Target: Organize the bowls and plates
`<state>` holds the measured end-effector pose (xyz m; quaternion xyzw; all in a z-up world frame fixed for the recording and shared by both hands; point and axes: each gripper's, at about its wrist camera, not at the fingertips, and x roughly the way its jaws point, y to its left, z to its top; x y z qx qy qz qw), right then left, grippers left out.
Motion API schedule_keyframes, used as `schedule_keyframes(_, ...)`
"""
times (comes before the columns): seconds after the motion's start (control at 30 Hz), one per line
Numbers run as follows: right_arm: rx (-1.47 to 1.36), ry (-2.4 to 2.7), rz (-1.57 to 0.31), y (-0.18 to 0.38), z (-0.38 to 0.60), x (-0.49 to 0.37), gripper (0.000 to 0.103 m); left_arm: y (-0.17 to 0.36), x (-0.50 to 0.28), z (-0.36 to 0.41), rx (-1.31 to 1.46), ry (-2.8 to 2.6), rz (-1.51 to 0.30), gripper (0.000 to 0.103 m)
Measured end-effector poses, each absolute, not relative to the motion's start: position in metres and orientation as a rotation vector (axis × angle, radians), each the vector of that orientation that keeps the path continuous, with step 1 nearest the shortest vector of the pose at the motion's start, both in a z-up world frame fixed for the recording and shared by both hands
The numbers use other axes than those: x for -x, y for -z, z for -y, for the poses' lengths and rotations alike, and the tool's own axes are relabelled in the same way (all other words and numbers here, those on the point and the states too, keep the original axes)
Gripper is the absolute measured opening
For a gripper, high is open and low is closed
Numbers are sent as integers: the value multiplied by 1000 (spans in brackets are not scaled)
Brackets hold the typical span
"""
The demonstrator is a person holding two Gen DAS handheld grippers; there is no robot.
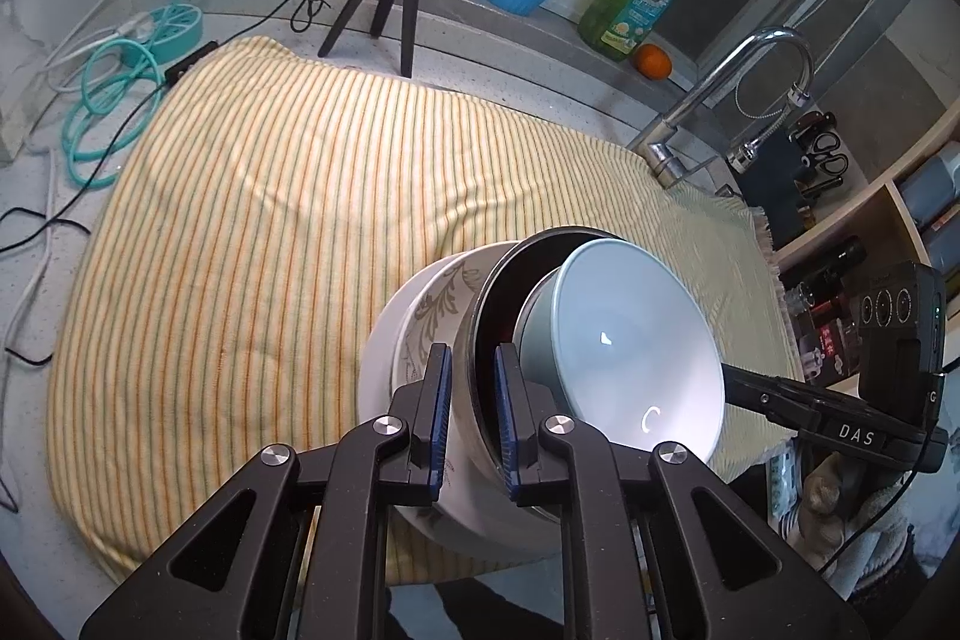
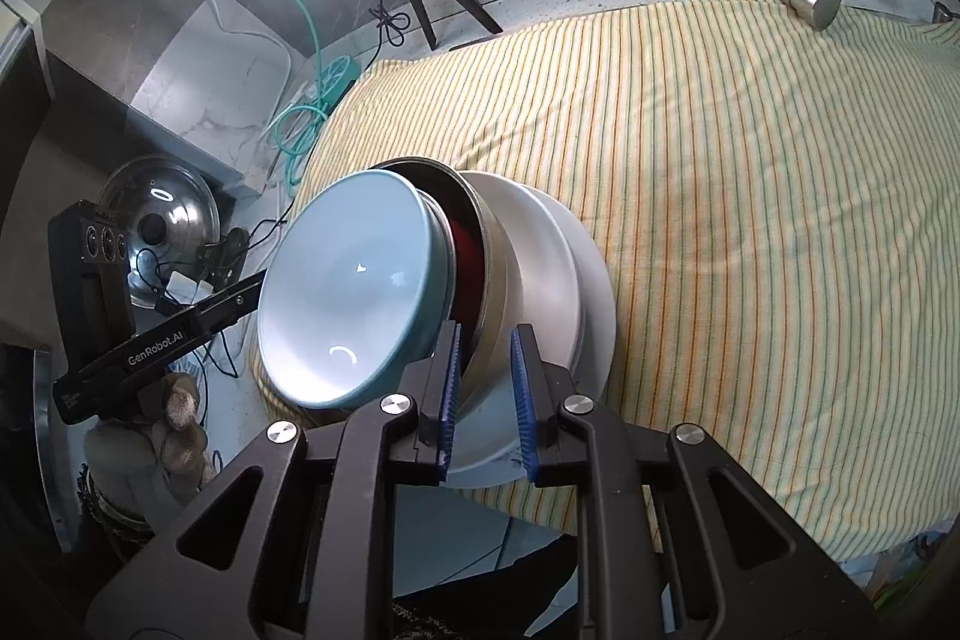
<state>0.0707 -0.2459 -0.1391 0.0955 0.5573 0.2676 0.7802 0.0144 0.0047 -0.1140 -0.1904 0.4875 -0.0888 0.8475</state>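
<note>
Gripping the metal bowl (image 1: 480,340) by opposite rims, the left claw (image 1: 474,418) and right claw (image 2: 486,394) both pinch its thin wall. The nest on the striped cloth (image 1: 270,220) counts three bowls: pale blue bowl (image 1: 630,340), metal, patterned white bowl (image 1: 414,316). Likely heavy, slick, breakable; rims suit

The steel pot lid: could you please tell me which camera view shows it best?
The right wrist view: the steel pot lid lies at the left, beyond the striped cloth, knob and shiny dome visible behind the left gripper. The left wrist view shows nothing of it.
</note>
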Motion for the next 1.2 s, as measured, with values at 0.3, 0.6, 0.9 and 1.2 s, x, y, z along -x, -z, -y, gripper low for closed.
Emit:
schedule_keyframes(0.3,-187,-551,-1159,126,256,-60,41,110,-3,-12,403,166,-1013,20)
schedule_keyframes(0.6,-115,-528,-1081,108,260,-44,71,97,15,-11,348,120,-981,54)
schedule_keyframes(0.9,-66,-499,-1021,99,258,-24,82,85,37,8,278,81,-949,68)
schedule_keyframes(1.2,-90,-443,-942,86,266,-5,82,67,51,20,211,49,-894,68)
